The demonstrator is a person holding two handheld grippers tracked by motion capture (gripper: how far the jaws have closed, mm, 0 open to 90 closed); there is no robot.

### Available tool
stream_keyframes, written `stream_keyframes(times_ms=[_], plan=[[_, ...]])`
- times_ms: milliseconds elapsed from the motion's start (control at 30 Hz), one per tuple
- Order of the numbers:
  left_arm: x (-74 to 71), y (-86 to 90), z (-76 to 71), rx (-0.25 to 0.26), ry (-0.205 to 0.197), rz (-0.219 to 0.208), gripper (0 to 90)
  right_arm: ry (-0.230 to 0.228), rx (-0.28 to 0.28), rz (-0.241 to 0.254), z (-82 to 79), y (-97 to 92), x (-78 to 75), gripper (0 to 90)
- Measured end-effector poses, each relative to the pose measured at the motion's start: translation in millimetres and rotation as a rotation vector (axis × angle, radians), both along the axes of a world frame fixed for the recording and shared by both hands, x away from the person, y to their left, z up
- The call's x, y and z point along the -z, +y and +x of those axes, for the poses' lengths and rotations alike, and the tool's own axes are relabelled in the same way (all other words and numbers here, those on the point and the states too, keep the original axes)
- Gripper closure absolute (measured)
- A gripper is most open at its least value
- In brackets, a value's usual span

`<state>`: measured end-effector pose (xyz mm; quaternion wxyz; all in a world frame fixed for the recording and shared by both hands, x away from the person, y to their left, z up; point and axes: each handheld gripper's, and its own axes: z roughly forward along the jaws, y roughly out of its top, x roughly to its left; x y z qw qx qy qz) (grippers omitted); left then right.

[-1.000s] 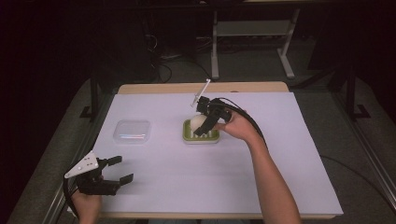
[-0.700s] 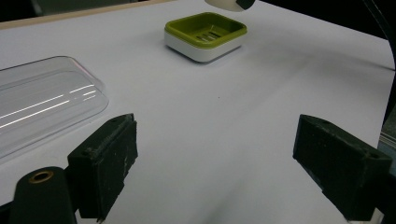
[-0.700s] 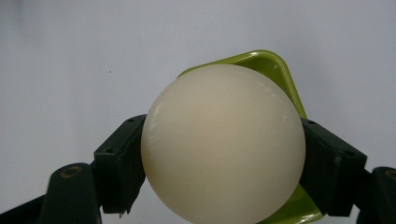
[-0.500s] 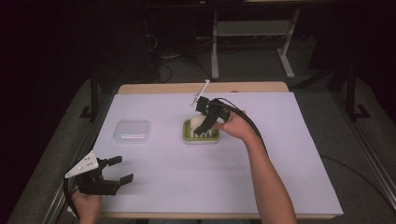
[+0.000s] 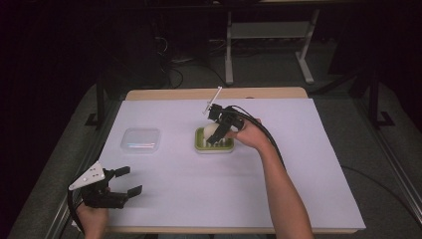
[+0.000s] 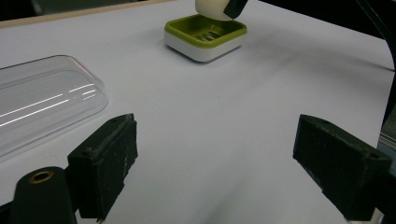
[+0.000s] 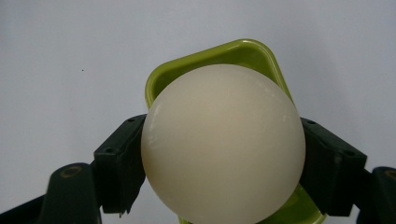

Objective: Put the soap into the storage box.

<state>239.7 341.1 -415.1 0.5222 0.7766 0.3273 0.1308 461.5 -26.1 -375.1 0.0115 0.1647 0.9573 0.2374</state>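
Clamping a cream ball (image 7: 223, 142) over the green dish (image 7: 243, 52), right gripper (image 5: 218, 133).

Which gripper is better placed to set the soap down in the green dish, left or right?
Right. The right gripper is shut on the soap directly above the green dish. The left gripper is open, holds nothing, and sits at the near left table corner.

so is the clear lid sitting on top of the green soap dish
No, the clear lid lies flat on the table by itself, well apart from the green soap dish.
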Motion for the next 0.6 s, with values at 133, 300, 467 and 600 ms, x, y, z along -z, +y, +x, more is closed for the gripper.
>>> stream_keyframes(times_ms=[133, 300, 467, 600], plan=[[0.1, 0.2, 0.0, 0.001, -0.001, 0.002, 13.1, 0.004, -0.003, 0.003, 1.8, 0.8, 2.5, 23.1], [0.0, 0.2, 0.0, 0.002, -0.003, 0.005, 13.1, 0.011, 0.005, -0.006, 3.8, 0.5, 5.9, 23.1], [0.3, 0.0, 0.2, 0.003, -0.001, 0.007, 13.1, 0.024, 0.011, -0.007, 5.0, 1.3, 9.7, 23.1], [0.2, -0.8, 0.1, 0.004, -0.003, 0.007, 13.1, 0.030, 0.013, -0.015, 6.1, 3.0, 13.0, 23.1]])
